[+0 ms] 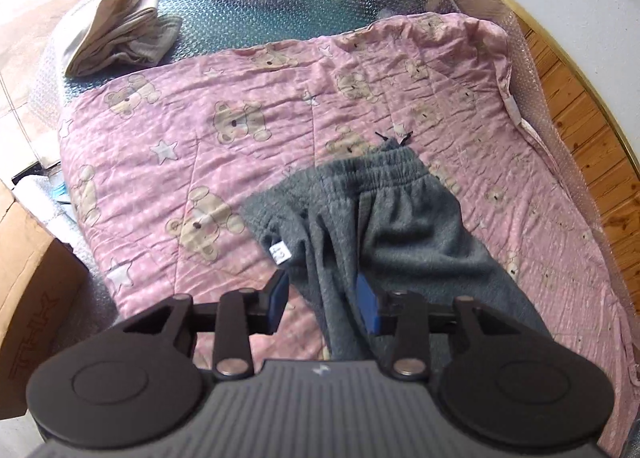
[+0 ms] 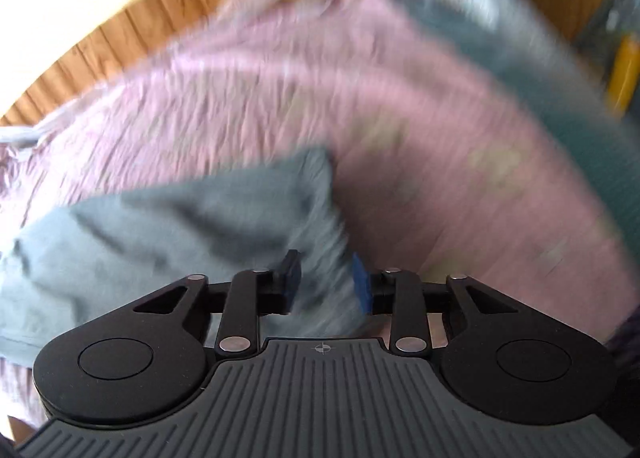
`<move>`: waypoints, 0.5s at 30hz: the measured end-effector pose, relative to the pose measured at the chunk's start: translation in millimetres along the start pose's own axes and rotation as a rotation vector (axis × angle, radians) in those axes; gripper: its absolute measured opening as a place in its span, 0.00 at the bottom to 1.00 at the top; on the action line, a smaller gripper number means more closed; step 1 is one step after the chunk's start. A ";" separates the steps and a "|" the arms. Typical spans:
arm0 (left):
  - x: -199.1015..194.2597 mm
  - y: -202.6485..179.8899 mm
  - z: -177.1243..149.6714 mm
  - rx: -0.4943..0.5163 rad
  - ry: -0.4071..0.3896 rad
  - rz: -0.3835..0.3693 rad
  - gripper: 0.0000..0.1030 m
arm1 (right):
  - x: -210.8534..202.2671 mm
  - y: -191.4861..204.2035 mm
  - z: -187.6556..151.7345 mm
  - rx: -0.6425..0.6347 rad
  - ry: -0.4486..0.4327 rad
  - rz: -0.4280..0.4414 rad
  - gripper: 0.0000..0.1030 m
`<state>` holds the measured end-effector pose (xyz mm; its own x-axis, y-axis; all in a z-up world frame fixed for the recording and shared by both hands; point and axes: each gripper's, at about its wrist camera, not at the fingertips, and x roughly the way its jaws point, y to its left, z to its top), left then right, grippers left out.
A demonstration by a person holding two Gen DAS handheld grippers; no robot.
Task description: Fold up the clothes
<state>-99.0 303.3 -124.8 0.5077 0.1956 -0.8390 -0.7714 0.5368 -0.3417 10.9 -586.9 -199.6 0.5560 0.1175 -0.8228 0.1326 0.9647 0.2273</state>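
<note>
Two sets of tongs hang over grey sweatpants (image 1: 384,226) lying on a pink teddy-bear quilt (image 1: 192,130). Grey fabric passes between the parted blue pads of the left tongs (image 1: 326,300), though whether they pinch it is unclear. Blur hides whether the right tongs (image 2: 326,280), parted around cloth, grip it.

Left tongs (image 1: 326,298), right tongs (image 2: 326,282): tilted down, jaws apart.

Both wrist views look steeply down, close over the pink quilt (image 1: 248,162)
</note>
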 end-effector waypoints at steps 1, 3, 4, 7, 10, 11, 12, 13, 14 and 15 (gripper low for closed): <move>9.9 2.1 8.9 -0.008 0.005 -0.013 0.42 | 1.4 2.2 -1.5 0.022 0.018 -0.084 0.28; 29.5 6.3 26.5 -0.024 0.017 -0.039 0.43 | 4.1 6.6 -4.4 0.066 0.054 -0.252 0.52; 38.4 8.5 33.7 -0.030 0.025 -0.050 0.45 | -7.0 18.7 -4.0 0.092 0.024 -0.329 0.54; 62.3 16.1 50.7 -0.048 0.049 -0.123 0.45 | -34.1 63.8 -1.5 0.130 -0.047 -0.451 0.54; 71.1 15.7 54.4 0.041 0.096 -0.239 0.13 | -42.2 140.6 14.8 0.007 -0.108 -0.467 0.54; 70.0 16.5 52.9 0.080 0.110 -0.260 0.13 | -46.9 169.5 19.7 -0.047 -0.133 -0.478 0.54; 66.3 21.1 48.6 0.109 0.127 -0.278 0.12 | -46.9 203.1 27.0 -0.095 -0.154 -0.456 0.57; 62.7 25.6 44.3 0.139 0.144 -0.295 0.12 | -46.8 236.7 34.3 -0.143 -0.175 -0.433 0.59; 60.6 30.6 39.9 0.165 0.166 -0.306 0.12 | -41.9 274.8 39.6 -0.200 -0.174 -0.384 0.64; 63.0 37.0 36.1 0.181 0.198 -0.304 0.12 | -36.9 312.8 44.8 -0.258 -0.173 -0.334 0.66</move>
<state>-81.7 365.2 -175.1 0.6052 -0.1463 -0.7825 -0.5088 0.6848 -0.5216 68.6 -300.0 -74.7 0.6497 -0.2298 -0.7247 0.1314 0.9728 -0.1907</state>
